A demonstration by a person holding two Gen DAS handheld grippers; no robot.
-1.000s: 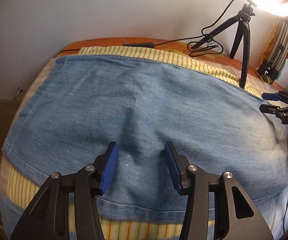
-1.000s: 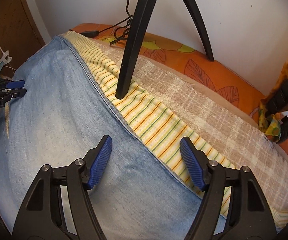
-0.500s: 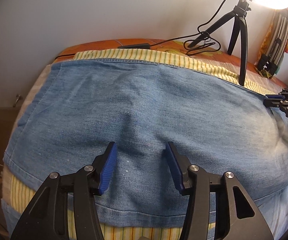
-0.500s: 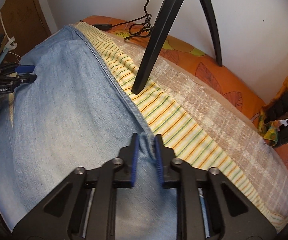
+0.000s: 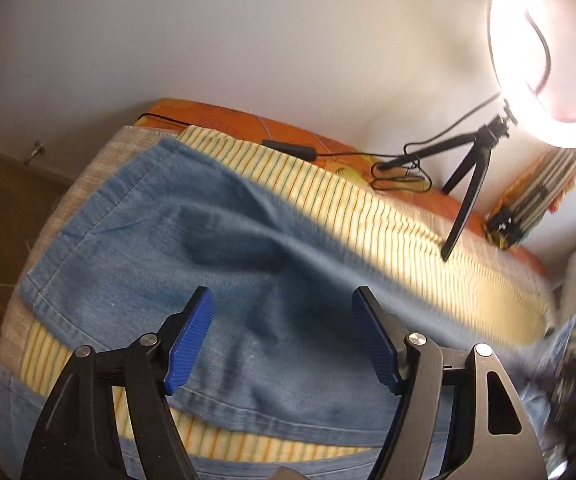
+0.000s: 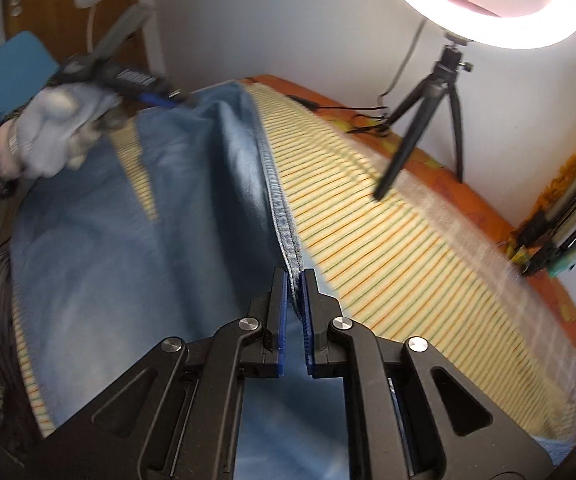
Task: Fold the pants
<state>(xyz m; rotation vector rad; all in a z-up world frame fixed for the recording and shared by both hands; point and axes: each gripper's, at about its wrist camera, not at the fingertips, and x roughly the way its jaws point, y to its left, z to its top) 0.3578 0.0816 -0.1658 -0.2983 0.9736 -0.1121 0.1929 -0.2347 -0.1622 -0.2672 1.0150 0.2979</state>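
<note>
The bed (image 5: 500,220) carries a yellow striped sheet (image 6: 388,248) with the blue denim pants (image 5: 191,264) spread over it, one outer seam lifted clear of the sheet in a taut ridge. A lit ring light (image 6: 488,8) on a small black tripod (image 6: 420,120) stands at the far edge by the wall. The right claw (image 6: 295,304) points forward along that ridge, pads clamped together on the pants' seam. The left claw (image 5: 283,340) hovers above the denim near the hem, pads spread wide apart and holding nothing — in the right wrist view a gloved hand (image 6: 47,140) grips it, blurred.
</note>
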